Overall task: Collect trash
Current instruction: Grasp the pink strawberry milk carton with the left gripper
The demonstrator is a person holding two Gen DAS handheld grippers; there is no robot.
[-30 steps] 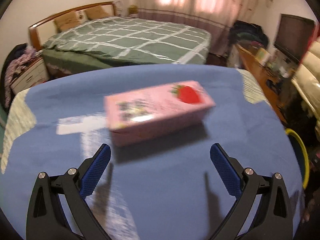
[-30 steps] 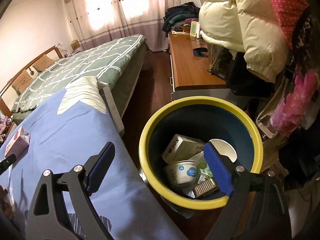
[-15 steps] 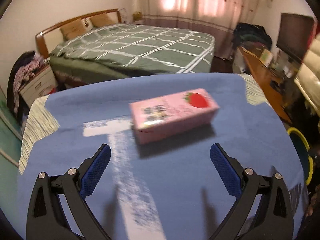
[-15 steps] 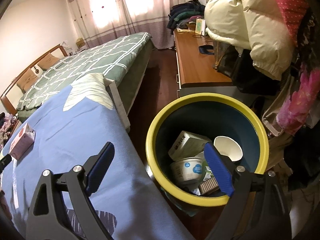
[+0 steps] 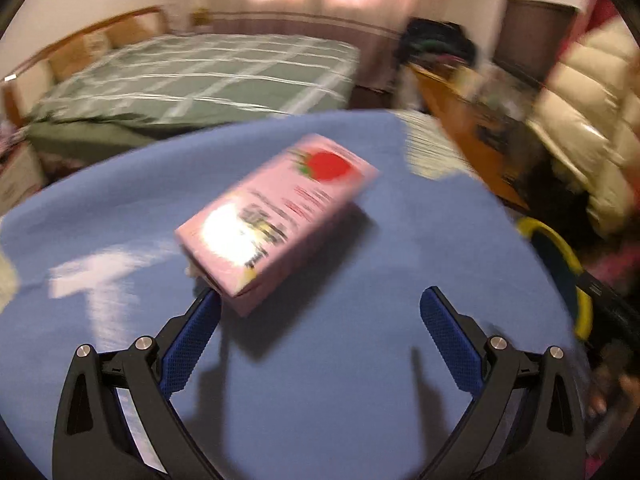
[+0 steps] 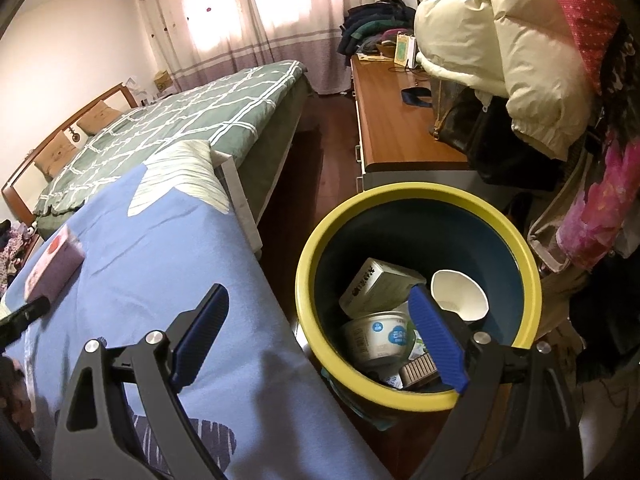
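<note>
Left gripper (image 5: 320, 300) and right gripper (image 6: 320, 304), fingers apart

A blue cloth (image 6: 168, 248) with a pale striped patch covers the worktop. Beyond it stands a wooden-framed bed with a green checked quilt (image 6: 192, 120). A long brown wooden cabinet (image 6: 396, 128) runs towards pink-lit curtains (image 6: 256, 16), a cream puffer jacket (image 6: 512, 40) hanging above it.

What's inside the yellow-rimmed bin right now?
The bin holds a green-white carton, a white bowl, a blue-labelled tub and a small brown ribbed piece. Anything underneath is covered.
</note>
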